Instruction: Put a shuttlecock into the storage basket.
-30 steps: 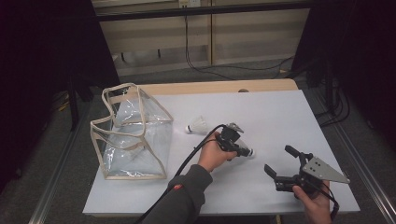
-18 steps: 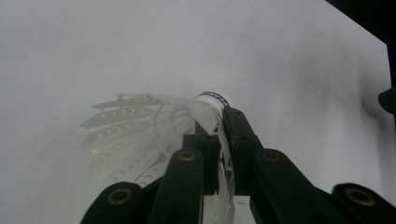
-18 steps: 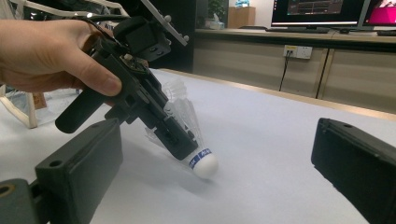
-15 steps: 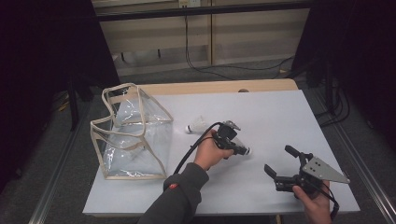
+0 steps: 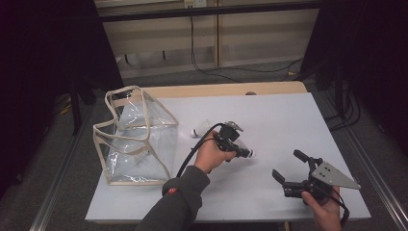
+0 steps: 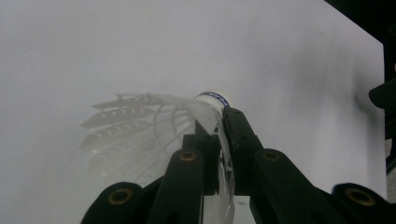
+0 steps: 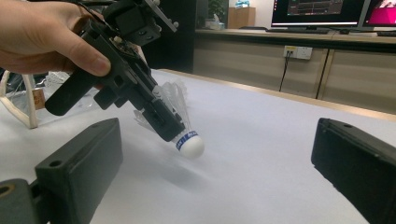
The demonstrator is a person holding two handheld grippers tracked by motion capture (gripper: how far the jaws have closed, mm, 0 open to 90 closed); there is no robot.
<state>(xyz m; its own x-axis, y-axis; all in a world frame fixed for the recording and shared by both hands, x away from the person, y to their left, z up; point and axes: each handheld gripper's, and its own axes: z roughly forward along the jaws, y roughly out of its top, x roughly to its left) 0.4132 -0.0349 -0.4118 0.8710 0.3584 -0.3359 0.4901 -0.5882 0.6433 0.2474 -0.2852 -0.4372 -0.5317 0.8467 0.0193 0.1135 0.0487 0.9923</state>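
The left gripper (image 5: pixel 243 151), a matte black two-jaw tool held in the person's left hand (image 5: pixel 209 155), is clamped on a shuttlecock (image 7: pixel 182 128): the jaws pinch the white feather skirt just behind the cork. The shuttlecock hangs clear of the table (image 5: pixel 269 120), tilted cork-down, its rounded white cork base ringed by a blue band with white lettering. In the left gripper view the feathers fan out in a translucent, ribbed cone to the left of the jaws. The table surface is a smooth, pale, matte sheet with a light wood edge at the far side. The right gripper (image 5: pixel 289 169) rests near the front right corner, well apart from the shuttlecock, its blocky black jaws spread wide with nothing between them. A clear plastic bag (image 5: pixel 134 137) with beige trim stands open at the left, a second shuttlecock (image 5: pixel 200 130) just beside it.
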